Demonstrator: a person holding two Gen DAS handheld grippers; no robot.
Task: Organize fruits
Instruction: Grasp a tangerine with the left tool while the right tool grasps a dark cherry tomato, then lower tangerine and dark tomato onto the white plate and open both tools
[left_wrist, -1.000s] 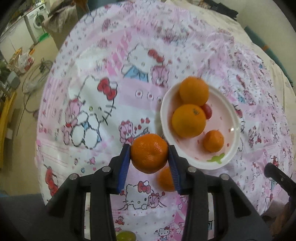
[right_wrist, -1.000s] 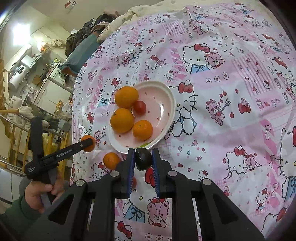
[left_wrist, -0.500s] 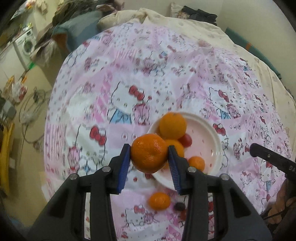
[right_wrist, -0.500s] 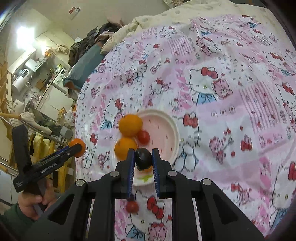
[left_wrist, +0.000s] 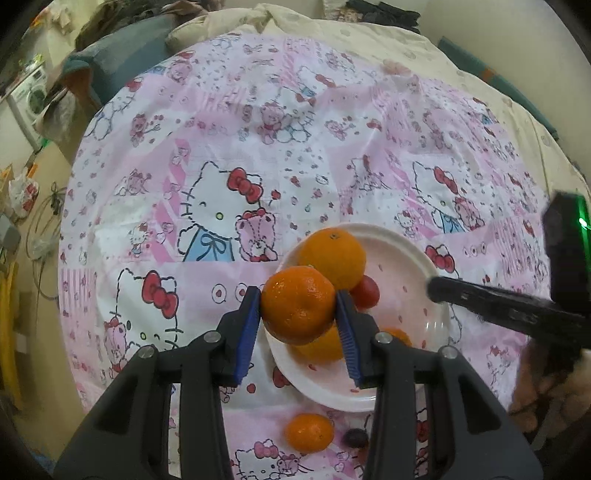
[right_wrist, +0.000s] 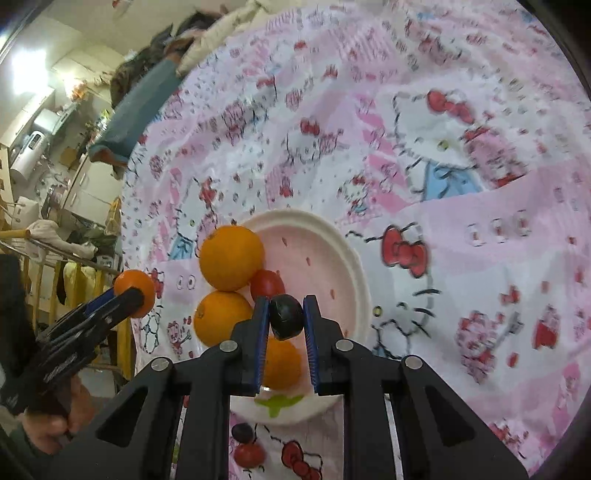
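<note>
My left gripper (left_wrist: 298, 306) is shut on an orange mandarin (left_wrist: 297, 303) and holds it above the left rim of the white plate (left_wrist: 406, 254). My right gripper (right_wrist: 285, 318) is shut on a dark grape (right_wrist: 285, 317) above the same plate (right_wrist: 351, 266). The plate holds two big oranges (right_wrist: 231, 256), a small mandarin (right_wrist: 282, 363) and a red cherry tomato (right_wrist: 266, 283). The left gripper with its mandarin (right_wrist: 133, 291) shows at the left of the right wrist view.
On the pink Hello Kitty tablecloth (left_wrist: 221, 166) near the plate lie a loose mandarin (left_wrist: 309, 432), a dark grape (right_wrist: 242, 432) and a red tomato (right_wrist: 249, 454). The right gripper's fingers (left_wrist: 480, 295) reach over the plate's right side. Bedding and room clutter lie beyond the table.
Both grippers have moved forward and closer over the plate with their fruit still held. The plate now looks much larger in both views.
</note>
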